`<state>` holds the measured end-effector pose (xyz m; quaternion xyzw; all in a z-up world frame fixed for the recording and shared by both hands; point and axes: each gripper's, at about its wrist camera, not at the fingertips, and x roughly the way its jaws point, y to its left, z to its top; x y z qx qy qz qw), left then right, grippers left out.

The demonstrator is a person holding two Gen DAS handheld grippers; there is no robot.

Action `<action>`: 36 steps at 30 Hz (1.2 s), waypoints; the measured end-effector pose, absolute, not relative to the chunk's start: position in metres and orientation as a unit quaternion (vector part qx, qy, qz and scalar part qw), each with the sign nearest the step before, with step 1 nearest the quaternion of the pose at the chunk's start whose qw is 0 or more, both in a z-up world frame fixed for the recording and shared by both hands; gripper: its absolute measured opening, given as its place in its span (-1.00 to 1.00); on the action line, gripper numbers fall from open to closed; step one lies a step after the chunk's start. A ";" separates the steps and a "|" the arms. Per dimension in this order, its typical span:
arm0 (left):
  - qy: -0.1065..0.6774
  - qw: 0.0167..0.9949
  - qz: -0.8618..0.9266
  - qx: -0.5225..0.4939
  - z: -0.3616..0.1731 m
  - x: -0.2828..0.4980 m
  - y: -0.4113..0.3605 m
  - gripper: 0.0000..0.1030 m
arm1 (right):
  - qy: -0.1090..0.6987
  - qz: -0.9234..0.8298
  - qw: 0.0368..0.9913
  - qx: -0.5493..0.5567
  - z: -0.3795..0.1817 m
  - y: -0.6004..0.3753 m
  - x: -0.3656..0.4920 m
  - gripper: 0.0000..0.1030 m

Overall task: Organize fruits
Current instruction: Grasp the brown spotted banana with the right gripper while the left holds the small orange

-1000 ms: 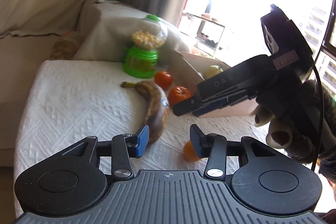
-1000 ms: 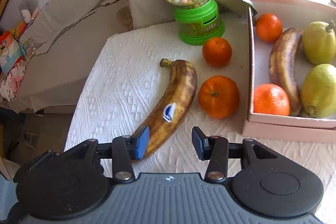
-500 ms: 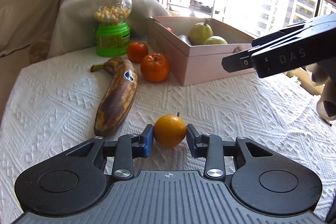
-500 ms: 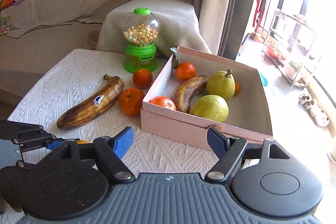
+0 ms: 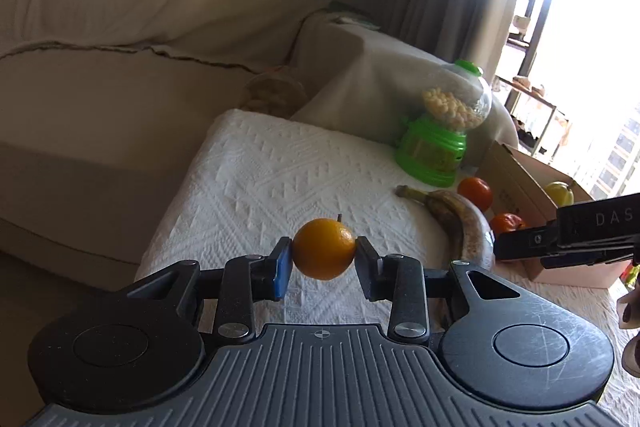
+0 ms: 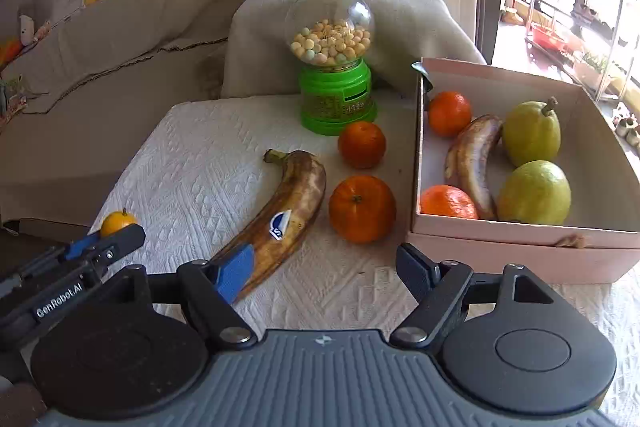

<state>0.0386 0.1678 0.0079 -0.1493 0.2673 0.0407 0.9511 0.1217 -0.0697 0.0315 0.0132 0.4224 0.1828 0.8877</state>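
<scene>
Small orange lifted off the cloth

The left gripper (image 5: 323,261) now clamps the small orange (image 5: 323,249) between both pads and holds it raised above the white cloth (image 5: 280,179) — half a second ago it sat lower; the right gripper (image 6: 324,269) gapes wide, holding nothing, near the pink box (image 6: 520,247).

Ahead of my right tool (image 6: 326,269) the cloth lies bare; banana (image 6: 280,215) left, orange (image 6: 362,207) centre, box (image 6: 520,247) right.
</scene>
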 end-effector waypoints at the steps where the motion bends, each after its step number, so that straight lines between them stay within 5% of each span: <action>1: 0.274 0.948 0.037 -0.156 0.007 0.042 0.170 -0.25 | 0.437 0.177 0.881 0.033 0.026 -0.063 0.130 0.54; 8: 0.276 0.946 0.026 -0.171 0.002 0.042 0.174 -0.25 | 0.444 0.136 0.886 -0.017 0.003 -0.019 0.151 0.54; 20: 0.275 0.946 0.020 -0.171 0.001 0.040 0.171 -0.25 | 0.422 0.215 0.870 -0.139 0.009 -0.028 0.105 -0.31; 36: 0.265 0.950 0.016 -0.163 0.004 0.037 0.168 -0.25 | 0.396 0.247 0.871 -0.154 0.006 -0.053 0.055 -0.24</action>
